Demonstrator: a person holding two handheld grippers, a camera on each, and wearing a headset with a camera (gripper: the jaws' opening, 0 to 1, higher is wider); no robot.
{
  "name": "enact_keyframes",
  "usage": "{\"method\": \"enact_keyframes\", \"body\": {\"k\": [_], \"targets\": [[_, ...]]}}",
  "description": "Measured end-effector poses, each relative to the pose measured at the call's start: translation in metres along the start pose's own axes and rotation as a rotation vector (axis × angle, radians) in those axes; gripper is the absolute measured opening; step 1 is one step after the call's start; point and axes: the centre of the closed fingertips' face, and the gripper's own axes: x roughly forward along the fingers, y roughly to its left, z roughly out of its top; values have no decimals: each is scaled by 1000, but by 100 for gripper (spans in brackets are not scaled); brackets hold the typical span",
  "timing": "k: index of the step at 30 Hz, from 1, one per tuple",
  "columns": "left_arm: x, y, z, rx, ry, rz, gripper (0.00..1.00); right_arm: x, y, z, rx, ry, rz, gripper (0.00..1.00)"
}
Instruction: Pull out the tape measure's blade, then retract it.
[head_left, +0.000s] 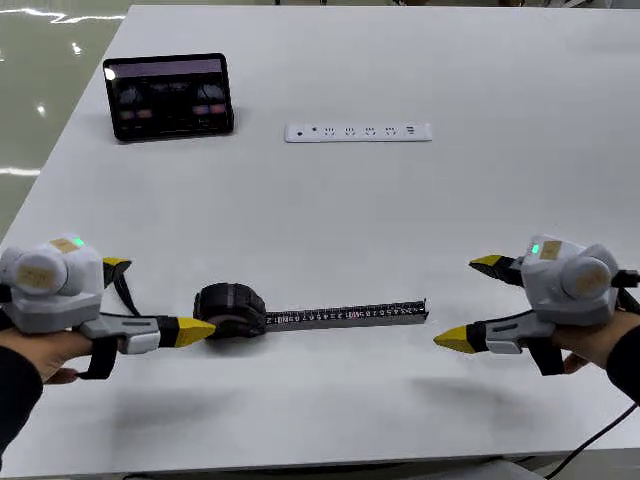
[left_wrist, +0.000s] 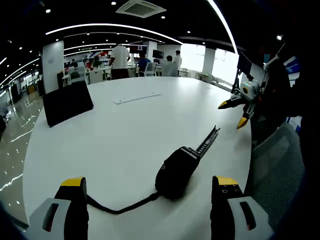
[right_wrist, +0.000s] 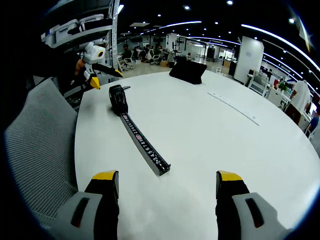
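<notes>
Bright, even overhead light. Ceiling strips (left_wrist: 125, 26) glared off the floor (head_left: 40, 90). Soft shadows lay on the table (head_left: 450, 230). Fisheye edges bent.

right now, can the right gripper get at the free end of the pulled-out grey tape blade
Probably yes. The yellow-tipped right gripper is open, the free end of the grey tape blade lies flat on the white table just ahead of its jaws, and nothing stands between them.

Head view looking down, gripper views low, facing each other, sharing tape measure (head_left: 230, 308)
</notes>
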Motion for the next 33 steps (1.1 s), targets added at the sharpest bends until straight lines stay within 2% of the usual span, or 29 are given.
{"method": "enact_keyframes", "body": {"k": [2,6,8,10,12,16,18,23,28,33], "targets": [[-8,-4,-4,-18,-10,6,100,-12,0,-2,29,-16,-27,77],[-23,-6,-6,-69,-60,51,100,-34,2,-8,81,-44,-74,81],[-30,-8,-14,-85,-60,44,100,-45,6,-13,108,-54,-93,85],[-38,-8,-23,-72,-37,49,100,-53,13,-20,108,-46,-97,88],[-49,-6,-25,-70,-38,53,100,-60,20,-29,113,-31,-104,93],[-66,-1,-25,-62,-58,66,100,-72,25,-48,114,0,-123,99],[-72,0,-26,-62,-69,66,100,-78,24,-56,133,-9,-127,100],[-76,2,-35,-60,-60,68,100,-88,26,-62,170,-6,-135,100],[-74,3,-32,-63,-65,72,100,-93,23,-63,165,-3,-151,100],[-69,-1,-30,-52,-66,66,100,-94,23,-62,141,7,-145,100]]}}
